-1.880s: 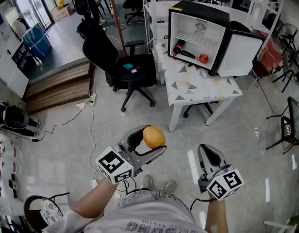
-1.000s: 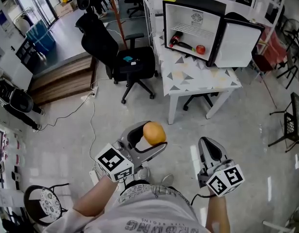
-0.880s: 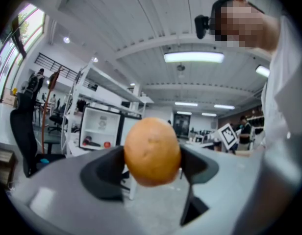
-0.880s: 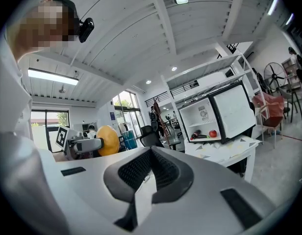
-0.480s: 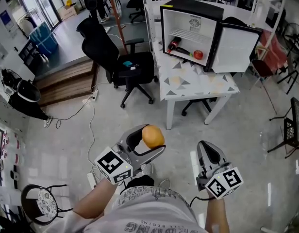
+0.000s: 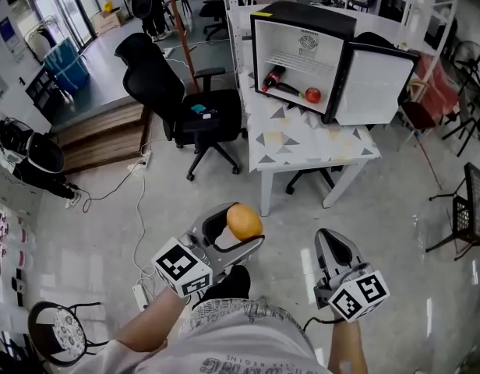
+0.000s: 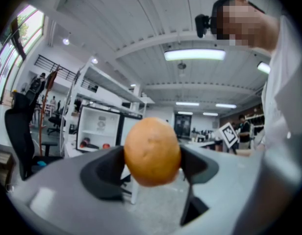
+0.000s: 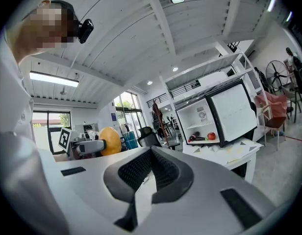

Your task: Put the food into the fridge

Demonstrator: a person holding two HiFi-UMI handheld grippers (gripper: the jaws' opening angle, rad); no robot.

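With our left tool [image 6: 242, 228] clenched on the orange [image 6: 245, 220], well short of the open fridge [image 6: 302, 23] at the bench's [image 6: 310, 142] far edge, and our right tool [image 6: 336, 254] closed on nothing, we should carry it level, aiming beside the red fruit [image 6: 312, 94].

- Orange [image 7: 152, 152]: matt, finely dimpled peel.
- Right gripper [image 8: 151, 155]: smooth grey plastic; ribbed matt black pads [image 8: 137, 170].
- Floor [image 6: 84, 232]: glossy, mirrors the lamps.
- Fridge [image 6: 302, 15]: black shell, smooth white lining.
- Chair [image 6: 150, 72]: black, perhaps cloth.
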